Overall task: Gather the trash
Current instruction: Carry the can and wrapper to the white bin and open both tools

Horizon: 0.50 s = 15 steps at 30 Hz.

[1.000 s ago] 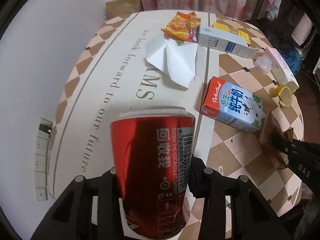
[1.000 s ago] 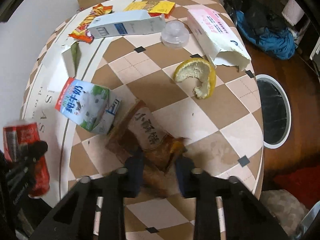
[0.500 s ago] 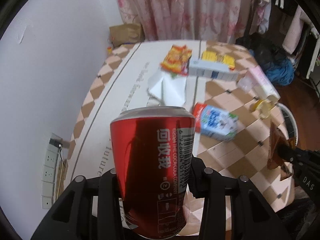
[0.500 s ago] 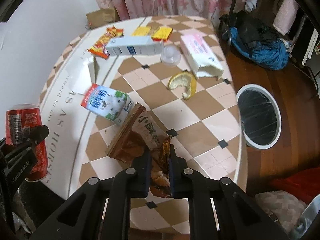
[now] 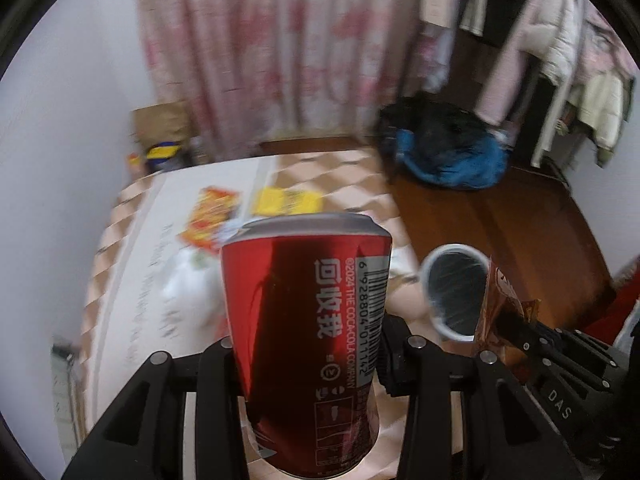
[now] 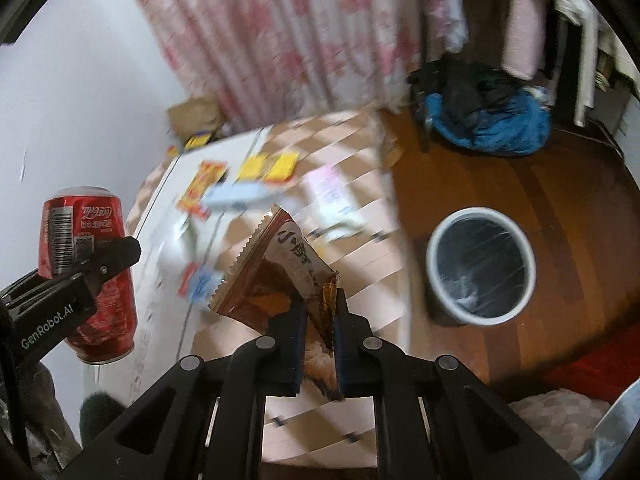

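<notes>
Gripping a red aluminium cola can (image 5: 304,344) upright between its black fingers, the left gripper (image 5: 306,354) is closed onto the can's lower half, one finger pressed against each side, with the silver rim standing above and ahead of the fingertips. The can is in the air above the near edge of the round table with the tan-and-cream checked cloth (image 6: 360,216); from the right wrist view it hangs out to the left of the right tool (image 6: 86,264).

The right gripper (image 6: 318,320) has its jaws pinched nearly together on the lower corner of a crinkled brown snack wrapper with a serrated edge (image 6: 280,268), which fans up and to the left ahead of its fingertips, clear of the table.

Ahead and to the right of the right gripper, down on the dark wooden floor (image 6: 520,184), stands a round grey waste bin with a black liner (image 6: 480,266), well apart from the wrapper. From the left wrist view the same bin (image 5: 456,292) shows just right of the can.

Beyond both tools, blurred litter lies on the table: a yellow packet (image 6: 272,166), an orange-red wrapper (image 6: 202,190) and a white carton (image 6: 236,196). A blue and black heap of clothing (image 6: 484,118) sits on the floor farther back, before pink floral curtains (image 6: 288,40).
</notes>
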{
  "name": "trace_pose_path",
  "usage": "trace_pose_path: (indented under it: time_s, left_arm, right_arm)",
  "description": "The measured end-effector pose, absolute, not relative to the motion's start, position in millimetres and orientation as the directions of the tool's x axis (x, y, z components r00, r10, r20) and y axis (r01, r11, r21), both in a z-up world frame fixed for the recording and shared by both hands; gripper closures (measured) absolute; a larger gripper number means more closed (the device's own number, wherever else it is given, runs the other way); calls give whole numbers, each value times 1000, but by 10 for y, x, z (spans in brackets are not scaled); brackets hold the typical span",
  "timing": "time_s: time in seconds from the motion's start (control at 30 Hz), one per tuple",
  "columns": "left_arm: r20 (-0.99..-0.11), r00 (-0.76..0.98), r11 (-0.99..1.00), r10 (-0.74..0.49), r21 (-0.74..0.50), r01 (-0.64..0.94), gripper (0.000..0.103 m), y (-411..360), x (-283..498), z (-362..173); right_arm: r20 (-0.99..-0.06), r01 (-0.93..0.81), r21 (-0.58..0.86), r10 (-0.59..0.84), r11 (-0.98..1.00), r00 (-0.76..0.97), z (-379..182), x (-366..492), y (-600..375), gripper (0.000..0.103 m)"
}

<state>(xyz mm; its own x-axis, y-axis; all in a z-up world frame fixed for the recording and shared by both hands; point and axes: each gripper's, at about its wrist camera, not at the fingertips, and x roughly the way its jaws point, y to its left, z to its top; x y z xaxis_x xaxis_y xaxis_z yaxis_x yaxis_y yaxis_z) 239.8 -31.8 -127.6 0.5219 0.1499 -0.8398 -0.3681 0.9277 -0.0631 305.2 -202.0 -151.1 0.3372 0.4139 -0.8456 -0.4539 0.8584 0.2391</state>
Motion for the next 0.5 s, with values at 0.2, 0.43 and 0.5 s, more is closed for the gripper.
trace_pose_path:
  time_s: [0.2,0.43,0.5]
  left_arm:
    - [-860,510,971,30,-95,-218,66,-996,3304,-1467]
    - [-908,405,984,-106,-155,-89,66,-1701,4263,-2198]
    - [-922,361,981,-142,-179,-71,66,-1846,4492,-2466]
  right_arm:
    - [-851,-288,239,342,927,397,-1627,3789,-2927,91]
    - [-900,-106,233,256,967,354,-2319,4582,-3794,91]
    - [-917,-61,231,239,971,320,-2619,4795,-3995,91]
